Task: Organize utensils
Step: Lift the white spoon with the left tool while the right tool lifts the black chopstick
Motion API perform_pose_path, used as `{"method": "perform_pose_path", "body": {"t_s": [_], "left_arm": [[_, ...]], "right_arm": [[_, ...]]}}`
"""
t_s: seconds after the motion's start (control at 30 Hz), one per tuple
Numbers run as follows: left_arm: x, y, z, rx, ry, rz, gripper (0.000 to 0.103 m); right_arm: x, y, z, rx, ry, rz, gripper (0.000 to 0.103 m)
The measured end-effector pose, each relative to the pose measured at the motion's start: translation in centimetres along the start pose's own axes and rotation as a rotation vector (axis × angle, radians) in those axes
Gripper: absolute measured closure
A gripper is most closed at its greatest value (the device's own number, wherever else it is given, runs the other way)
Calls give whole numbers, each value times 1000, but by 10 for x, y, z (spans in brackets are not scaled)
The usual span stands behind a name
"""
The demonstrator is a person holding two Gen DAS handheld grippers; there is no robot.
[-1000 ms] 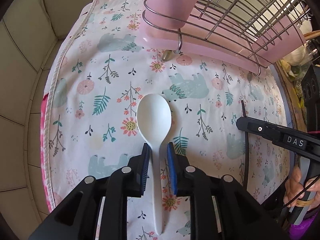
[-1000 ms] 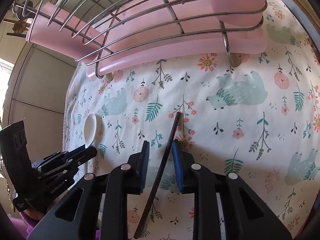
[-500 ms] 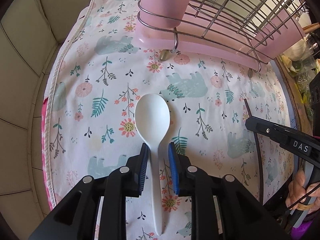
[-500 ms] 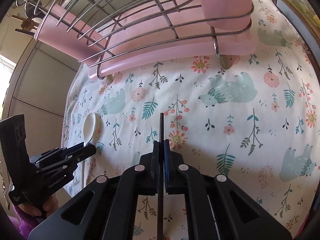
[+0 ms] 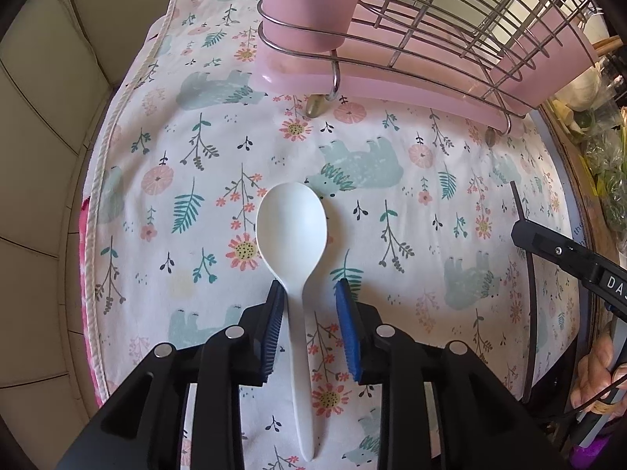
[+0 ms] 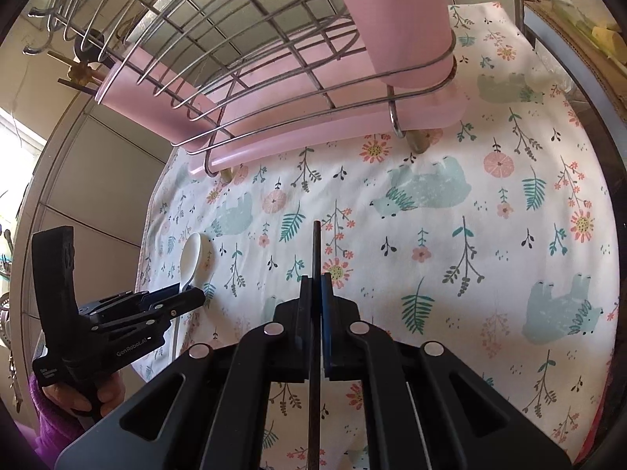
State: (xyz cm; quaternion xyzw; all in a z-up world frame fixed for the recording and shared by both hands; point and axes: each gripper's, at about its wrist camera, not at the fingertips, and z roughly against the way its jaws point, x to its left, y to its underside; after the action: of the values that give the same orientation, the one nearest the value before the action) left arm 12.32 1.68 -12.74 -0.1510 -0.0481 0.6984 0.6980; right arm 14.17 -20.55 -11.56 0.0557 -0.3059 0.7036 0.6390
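A white plastic spoon (image 5: 292, 227) lies on the floral cloth (image 5: 392, 203), bowl pointing toward the rack. My left gripper (image 5: 309, 297) is open, its blue pads on either side of the spoon's neck, not clamped. The spoon also shows in the right wrist view (image 6: 194, 254). My right gripper (image 6: 315, 286) is shut on a thin black chopstick (image 6: 316, 250), which sticks out ahead of the fingers. The chopstick also shows in the left wrist view (image 5: 521, 211). A pink utensil cup (image 5: 309, 4) hangs on the wire dish rack (image 5: 450, 27).
The wire rack with its pink drip tray (image 6: 274, 145) stands at the far side of the cloth. A beige tiled wall (image 5: 43, 149) runs along the left. Clutter (image 5: 599, 137) lies past the cloth's right edge.
My right gripper closed on the black chopstick and straightened it between the fingers. My left gripper stayed open around the spoon's neck and moved slightly.
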Motion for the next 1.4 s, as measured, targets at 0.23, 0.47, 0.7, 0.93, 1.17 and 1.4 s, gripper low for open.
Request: {"method": "perform_pose_path", "body": {"t_s": [0.23, 0.47, 0.7, 0.93, 1.17, 1.4], "left_arm": [[1, -6, -3, 33, 19, 10, 74], [19, -26, -9, 149, 113, 59, 74], [26, -24, -9, 161, 122, 72, 80], [35, -8, 4, 87, 113, 62, 96], [36, 6, 36, -51, 160, 63, 100], [34, 21, 80, -246, 170, 78, 100]], "right_arm": [[-11, -2, 10, -25, -6, -14, 98], [-19, -4, -2, 10, 19, -24, 98], [-22, -2, -8, 12, 9, -33, 98], [-23, 0, -7, -6, 0, -37, 98], [-25, 1, 7, -56, -7, -26, 98], [-20, 6, 25, -139, 4, 3, 98]]}}
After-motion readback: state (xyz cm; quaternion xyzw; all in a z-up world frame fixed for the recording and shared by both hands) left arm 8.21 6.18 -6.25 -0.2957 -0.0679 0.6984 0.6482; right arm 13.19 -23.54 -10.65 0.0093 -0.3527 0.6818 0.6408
